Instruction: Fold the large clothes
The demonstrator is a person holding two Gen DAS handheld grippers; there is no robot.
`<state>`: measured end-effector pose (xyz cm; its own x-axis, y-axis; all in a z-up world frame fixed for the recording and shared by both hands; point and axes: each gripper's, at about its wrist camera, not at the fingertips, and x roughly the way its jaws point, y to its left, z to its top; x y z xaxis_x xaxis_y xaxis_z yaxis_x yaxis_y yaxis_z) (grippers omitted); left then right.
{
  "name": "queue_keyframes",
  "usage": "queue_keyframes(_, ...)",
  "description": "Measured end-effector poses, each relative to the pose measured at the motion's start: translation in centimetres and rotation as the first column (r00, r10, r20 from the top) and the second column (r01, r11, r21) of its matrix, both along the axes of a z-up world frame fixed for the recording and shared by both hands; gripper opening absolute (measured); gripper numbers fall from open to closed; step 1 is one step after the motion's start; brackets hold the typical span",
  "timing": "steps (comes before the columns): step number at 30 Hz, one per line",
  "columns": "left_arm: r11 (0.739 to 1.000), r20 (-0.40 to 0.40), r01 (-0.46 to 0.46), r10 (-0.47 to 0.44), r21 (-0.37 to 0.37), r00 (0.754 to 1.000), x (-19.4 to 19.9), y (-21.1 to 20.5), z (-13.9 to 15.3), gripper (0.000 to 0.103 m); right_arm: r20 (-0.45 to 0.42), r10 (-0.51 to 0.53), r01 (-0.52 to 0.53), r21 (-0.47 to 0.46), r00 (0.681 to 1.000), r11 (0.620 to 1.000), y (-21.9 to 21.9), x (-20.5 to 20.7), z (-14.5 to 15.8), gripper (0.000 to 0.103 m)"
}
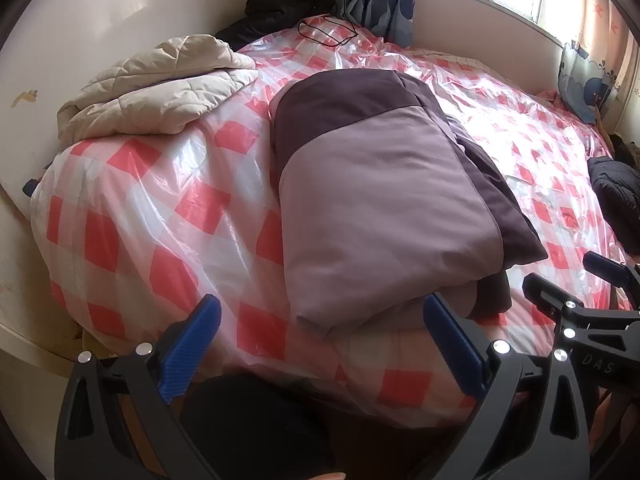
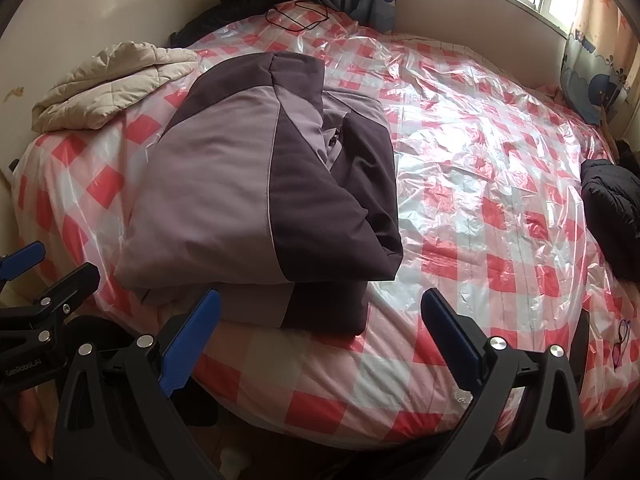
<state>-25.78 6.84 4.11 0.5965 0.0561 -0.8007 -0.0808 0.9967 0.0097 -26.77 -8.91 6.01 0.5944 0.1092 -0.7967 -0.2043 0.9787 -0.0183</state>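
Left wrist view first: the left gripper (image 1: pixel 320 344) has its blue-padded jaws spread wide, nothing between them, hanging just off the near edge of the bed. Same deal for the right gripper (image 2: pixel 320 340), released and empty. Just past both sits the folded two-tone jacket in light mauve and dark purple fabric (image 2: pixel 256 184), lying on the red-and-white checked bed cover under clear plastic sheeting (image 2: pixel 480 200). Far left there's a cream quilted puffy coat (image 1: pixel 160 88), and a black padded jacket (image 2: pixel 612 216) at the right edge.
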Motion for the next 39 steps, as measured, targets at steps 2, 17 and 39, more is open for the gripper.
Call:
queue_keyframes(2,1.0,-0.003,0.003,-0.003,-0.006,1.0,0.06,-0.01,-0.1,0.097,-0.003,0.002,-0.002,0.001,1.0,1.0,0.02,-0.05,-0.11,0.097)
queue_keyframes(17,0.999,-0.007,-0.024,0.024,0.02,1.0,0.27,-0.01,-0.33,0.097,-0.027,0.016,-0.015,0.024,1.0,1.0,-0.33,0.36,-0.56,0.097)
queue_keyframes(39,0.999,-0.003,-0.045,0.045,-0.013,0.999,0.42,0.54,-0.68,0.097,-0.037,0.023,-0.022,0.043,0.999,0.999,-0.39,0.3,-0.92,0.097)
